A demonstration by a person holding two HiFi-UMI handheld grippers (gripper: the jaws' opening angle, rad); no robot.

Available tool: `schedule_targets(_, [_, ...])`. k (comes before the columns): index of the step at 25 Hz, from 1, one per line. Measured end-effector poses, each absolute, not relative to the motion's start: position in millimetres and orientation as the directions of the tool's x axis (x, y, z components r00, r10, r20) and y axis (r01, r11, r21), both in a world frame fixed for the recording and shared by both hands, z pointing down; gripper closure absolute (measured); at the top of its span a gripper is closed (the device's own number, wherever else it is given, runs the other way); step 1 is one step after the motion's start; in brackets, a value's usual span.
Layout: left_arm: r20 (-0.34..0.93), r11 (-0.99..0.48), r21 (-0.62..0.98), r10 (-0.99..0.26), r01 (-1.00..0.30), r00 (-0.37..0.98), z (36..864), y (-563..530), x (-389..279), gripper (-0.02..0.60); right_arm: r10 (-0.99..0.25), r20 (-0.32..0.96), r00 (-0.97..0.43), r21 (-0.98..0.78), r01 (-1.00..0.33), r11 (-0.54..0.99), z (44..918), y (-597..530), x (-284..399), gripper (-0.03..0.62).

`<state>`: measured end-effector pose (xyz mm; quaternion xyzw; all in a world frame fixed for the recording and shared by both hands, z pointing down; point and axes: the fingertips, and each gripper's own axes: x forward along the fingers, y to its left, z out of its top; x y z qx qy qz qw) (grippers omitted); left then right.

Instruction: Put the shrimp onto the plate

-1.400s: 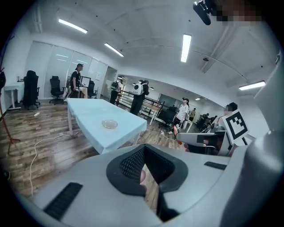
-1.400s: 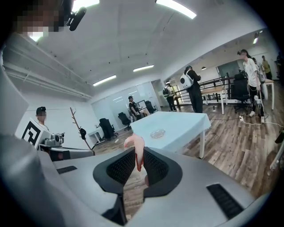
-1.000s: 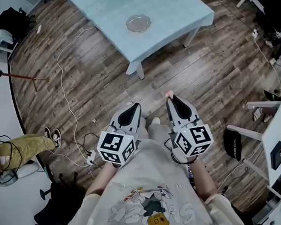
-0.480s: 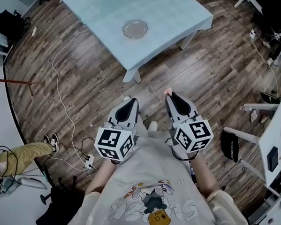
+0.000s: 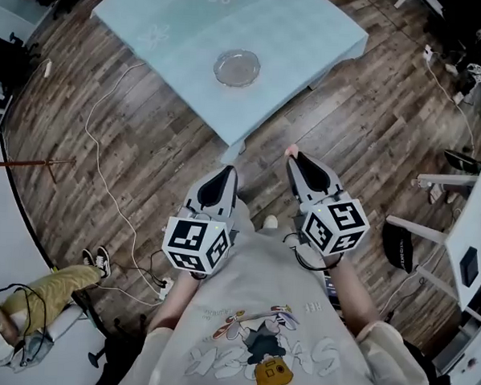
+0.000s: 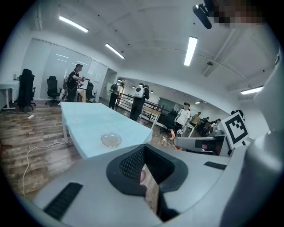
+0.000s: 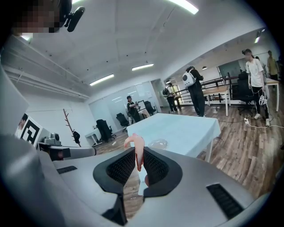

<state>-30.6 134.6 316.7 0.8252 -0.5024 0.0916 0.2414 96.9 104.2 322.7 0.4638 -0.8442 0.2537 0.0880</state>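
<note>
A clear glass plate (image 5: 236, 67) sits near the front corner of the table with the light blue cloth (image 5: 305, 30). My right gripper (image 5: 295, 157) is held in front of the body, over the wooden floor, short of the table. It is shut on a pink shrimp (image 7: 136, 148) that sticks up past the pads. The plate (image 7: 158, 143) lies just beyond the shrimp. My left gripper (image 5: 225, 172) hovers beside it with its jaws together; the left gripper view shows only a thin slit (image 6: 144, 153) and the plate (image 6: 111, 139) ahead at the left.
A white cable (image 5: 98, 156) snakes over the floor on the left. A seated person's legs in yellow trousers (image 5: 51, 286) are at lower left. A white desk (image 5: 473, 232) and a black bag (image 5: 398, 246) stand on the right. People stand far behind the table.
The table and plate have come closer and lower in the head view as the person steps toward them. Both grippers keep their pose, the shrimp still held.
</note>
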Motion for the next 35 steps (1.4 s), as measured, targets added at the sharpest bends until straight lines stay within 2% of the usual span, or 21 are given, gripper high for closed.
schedule_targets(9, [0.373, -0.404, 0.348, -0.768, -0.846, 0.520, 318, 80, -109, 0.574, -0.770, 0.381, -0.511, -0.336, -0.853, 0.400, 317, 44, 24, 0.520])
schedule_targets(16, [0.363, -0.408, 0.395, -0.754, -0.823, 0.547, 327, 50, -145, 0.574, -0.773, 0.409, -0.485, -0.314, -0.870, 0.380, 316, 13, -4, 0.520])
schedule_targets(25, [0.377, -0.459, 0.406, -0.704, -0.790, 0.602, 337, 25, -120, 0.574, -0.745, 0.426, -0.513, -0.300, -0.857, 0.419, 314, -10, 7, 0.520])
schedule_targets(35, [0.404, -0.411, 0.392, -0.727, -0.823, 0.556, 341, -35, -89, 0.574, -0.717, 0.434, -0.545, -0.301, -0.838, 0.455, 327, -66, 33, 0.520])
